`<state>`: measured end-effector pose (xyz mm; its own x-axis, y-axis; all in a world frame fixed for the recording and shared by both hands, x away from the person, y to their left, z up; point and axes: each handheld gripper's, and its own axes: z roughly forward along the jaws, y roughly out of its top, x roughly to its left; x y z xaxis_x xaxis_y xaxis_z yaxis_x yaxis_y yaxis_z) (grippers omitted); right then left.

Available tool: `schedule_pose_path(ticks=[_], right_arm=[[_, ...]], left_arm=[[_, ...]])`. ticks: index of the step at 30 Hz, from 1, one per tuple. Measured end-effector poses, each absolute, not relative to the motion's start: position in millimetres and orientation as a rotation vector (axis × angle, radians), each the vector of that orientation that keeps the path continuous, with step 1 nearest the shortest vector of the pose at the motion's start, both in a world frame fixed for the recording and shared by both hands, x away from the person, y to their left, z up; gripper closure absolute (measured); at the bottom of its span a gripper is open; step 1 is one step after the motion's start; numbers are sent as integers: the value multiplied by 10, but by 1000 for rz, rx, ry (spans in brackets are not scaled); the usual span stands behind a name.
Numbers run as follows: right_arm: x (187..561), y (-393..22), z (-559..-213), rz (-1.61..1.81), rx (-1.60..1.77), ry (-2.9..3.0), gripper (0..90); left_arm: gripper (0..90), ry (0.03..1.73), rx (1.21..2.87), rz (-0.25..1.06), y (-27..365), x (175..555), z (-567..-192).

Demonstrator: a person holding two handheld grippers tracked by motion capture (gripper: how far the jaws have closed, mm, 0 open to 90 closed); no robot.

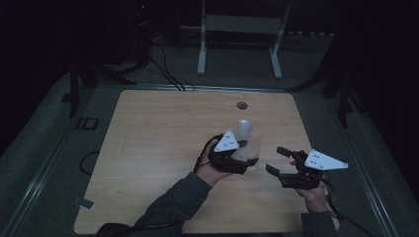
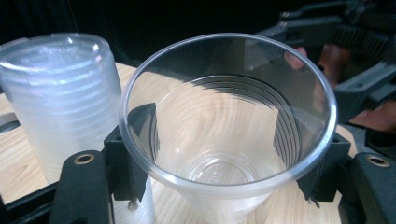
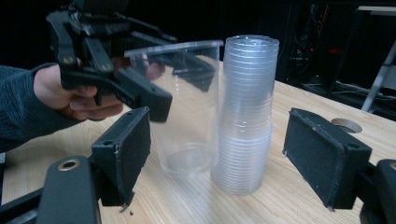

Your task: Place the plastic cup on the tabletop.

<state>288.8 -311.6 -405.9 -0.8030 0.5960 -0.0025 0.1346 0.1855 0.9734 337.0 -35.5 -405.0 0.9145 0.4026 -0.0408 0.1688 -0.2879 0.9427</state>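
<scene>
Just beside the cup stack [image 3: 245, 116], a clear cup [image 2: 229, 116] in the left gripper [image 2: 224, 154] jaws.

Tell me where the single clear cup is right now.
The single cup is clamped in the left gripper, right of the table's centre in the high view, beside the cup stack.

room: dark | floor [image 1: 237, 64]: grey | white frame [image 1: 240, 29] (2 legs) | black cables [image 1: 165, 69]
</scene>
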Motion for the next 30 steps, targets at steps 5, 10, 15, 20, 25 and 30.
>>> schedule_pose_path(ticks=[5,10,15,20,25,30], right_arm=[[2884,-3115,-4058,1650,688,2079,228],[2887,-3109,-4064,1651,693,2078,228],[2891,-3109,-4073,1652,696,2074,228],[2888,-3115,-4074,1650,698,2065,235],[2884,-3143,-4069,1657,707,2049,237],[2883,-3140,-4073,1657,706,2052,238]], left_arm=[[313,412,1897,229,-414,3379,-4149],[312,405,1914,215,-465,3393,-4250],[309,402,1926,200,-496,3422,-4366],[306,389,1941,195,-533,3433,-4459],[302,396,1955,185,-570,3452,-4559],[299,397,1982,199,-624,3456,-4646]])
